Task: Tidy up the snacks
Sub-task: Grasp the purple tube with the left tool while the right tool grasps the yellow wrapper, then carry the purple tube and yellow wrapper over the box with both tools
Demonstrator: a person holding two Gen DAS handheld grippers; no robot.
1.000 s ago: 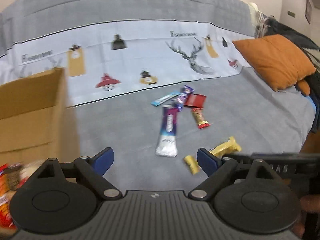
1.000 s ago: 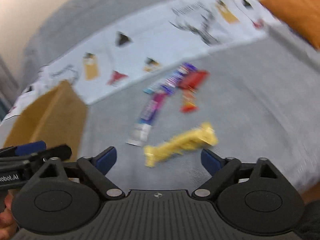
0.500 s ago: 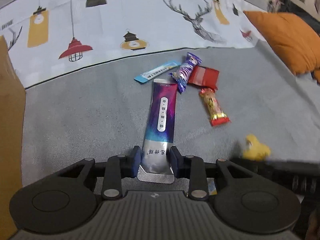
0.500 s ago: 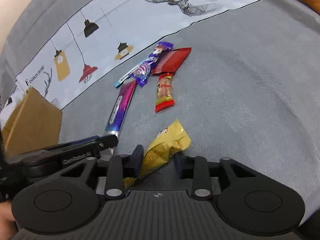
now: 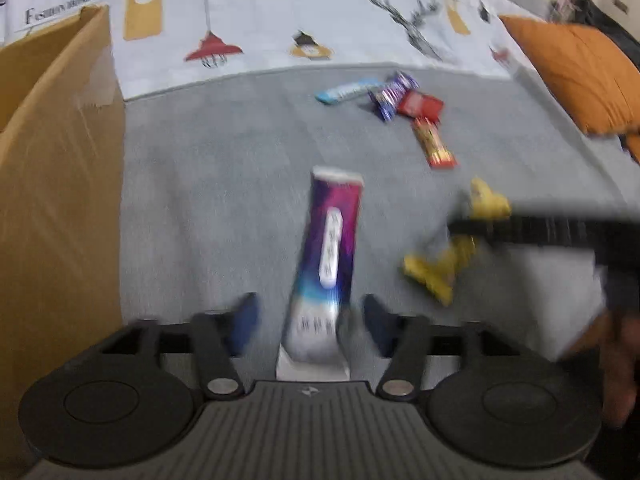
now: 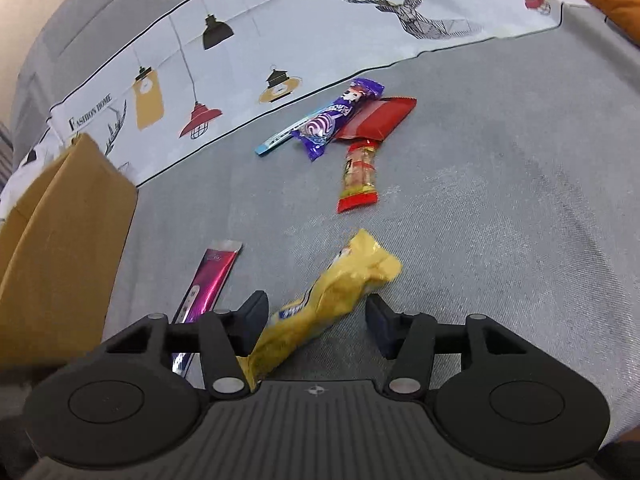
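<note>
Snacks lie scattered on a grey woven bedspread (image 6: 500, 208). The purple stick pack (image 5: 328, 264), long, flat and glossy with a silver crimped end, runs between the tips of the left gripper (image 5: 306, 322), its long axis pointing from 6 towards 12 o'clock in the left wrist view, leaning slightly to 1. The left jaws stand spread, with a gap on either side of the pack; the view is blurred, so contact cannot be told. The crinkled yellow packet (image 6: 328, 304) lies between the tips of the right gripper (image 6: 316, 322), long axis running from 7 to 1 o'clock in the right wrist view, its puffy end farthest from the camera. The right jaws are also spread, the left pad near or touching the packet, the right pad apart from it.

Farther off at 12 o'clock in the right wrist view sits a cluster: a narrow red-and-gold bar (image 6: 358, 176) pointing roughly 12 to 6, a flat red sachet (image 6: 380, 118), a purple twisted-end wrapper (image 6: 336, 120) and a thin blue strip (image 6: 276, 142), the last three overlapping or touching. A brown cardboard box (image 5: 56, 184) with a taped flap stands at 9 o'clock. A printed white cloth (image 6: 280, 40) with lamps and a deer lies beyond, and an orange cushion (image 5: 576, 72) rests at 2 o'clock in the left view.
</note>
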